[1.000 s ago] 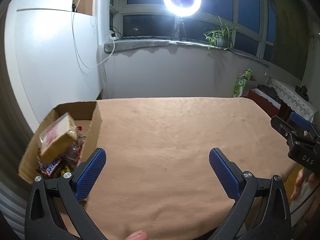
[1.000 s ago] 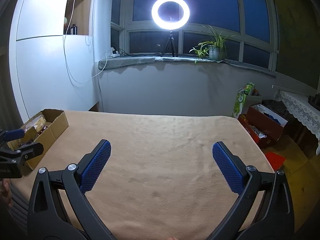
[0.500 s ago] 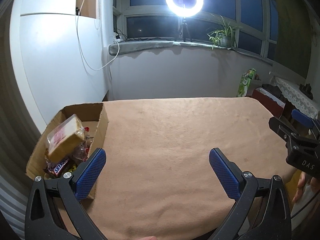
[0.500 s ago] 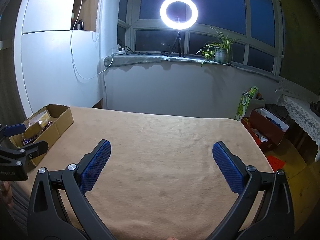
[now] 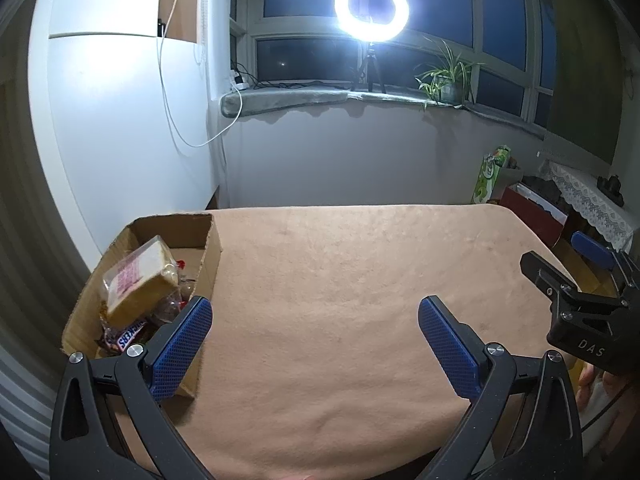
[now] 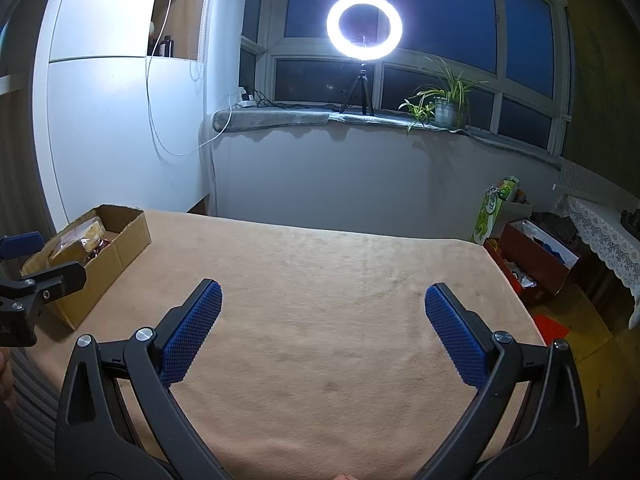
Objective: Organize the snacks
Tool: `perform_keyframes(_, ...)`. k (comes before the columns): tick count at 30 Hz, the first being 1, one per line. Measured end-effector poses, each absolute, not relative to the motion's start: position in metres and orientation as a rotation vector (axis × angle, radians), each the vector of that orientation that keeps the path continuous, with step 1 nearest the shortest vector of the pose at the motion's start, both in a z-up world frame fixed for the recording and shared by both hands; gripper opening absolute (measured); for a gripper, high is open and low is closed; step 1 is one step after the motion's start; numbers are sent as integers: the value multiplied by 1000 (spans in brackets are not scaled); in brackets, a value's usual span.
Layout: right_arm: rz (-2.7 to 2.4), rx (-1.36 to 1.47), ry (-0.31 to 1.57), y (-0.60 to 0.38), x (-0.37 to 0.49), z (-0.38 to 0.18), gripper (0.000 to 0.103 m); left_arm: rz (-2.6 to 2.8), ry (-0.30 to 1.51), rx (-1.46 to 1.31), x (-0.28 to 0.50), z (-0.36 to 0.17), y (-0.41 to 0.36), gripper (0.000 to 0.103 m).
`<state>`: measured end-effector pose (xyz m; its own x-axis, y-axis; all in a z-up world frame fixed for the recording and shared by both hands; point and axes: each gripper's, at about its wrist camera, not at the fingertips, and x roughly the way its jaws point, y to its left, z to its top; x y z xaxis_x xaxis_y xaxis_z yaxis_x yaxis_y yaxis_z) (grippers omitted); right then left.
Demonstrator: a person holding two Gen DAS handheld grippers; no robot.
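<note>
While both grippers hung over the near edge of the table, the snacks lay in the box at the table's left side. The box's long axis ran from the near edge toward the far wall, its open top facing up. It was plain brown cardboard, the flaps gone or folded, the right wall standing upright.

Inside, a bread pack lay tilted, one end raised toward the far wall, resting on the other items. It was a tan, sliced loaf in clear wrap with a pink label on the upturned face. Below it, at the near end, a Snickers bar lay with its lettering readable, its long axis slanting toward the near-left corner. Further dark and red wrappers showed between the two; their kind could not be told.

The left gripper stood with jaws wide apart and nothing between them, its left pad just beside the box's near-right corner. The right gripper was likewise spread wide and held nothing, over bare tan cloth well apart from the box.

A red crate on the floor to the right held mixed items, too small to identify.
</note>
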<state>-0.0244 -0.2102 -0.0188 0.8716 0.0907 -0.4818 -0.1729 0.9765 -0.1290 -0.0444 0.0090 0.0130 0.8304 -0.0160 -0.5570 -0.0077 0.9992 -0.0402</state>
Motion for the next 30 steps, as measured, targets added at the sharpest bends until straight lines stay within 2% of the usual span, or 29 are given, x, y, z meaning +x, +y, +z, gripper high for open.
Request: perform_keyframes(30, 144, -171, 500, -211, -23, -20, 103, -7, 600, -39, -41, 12, 12, 103)
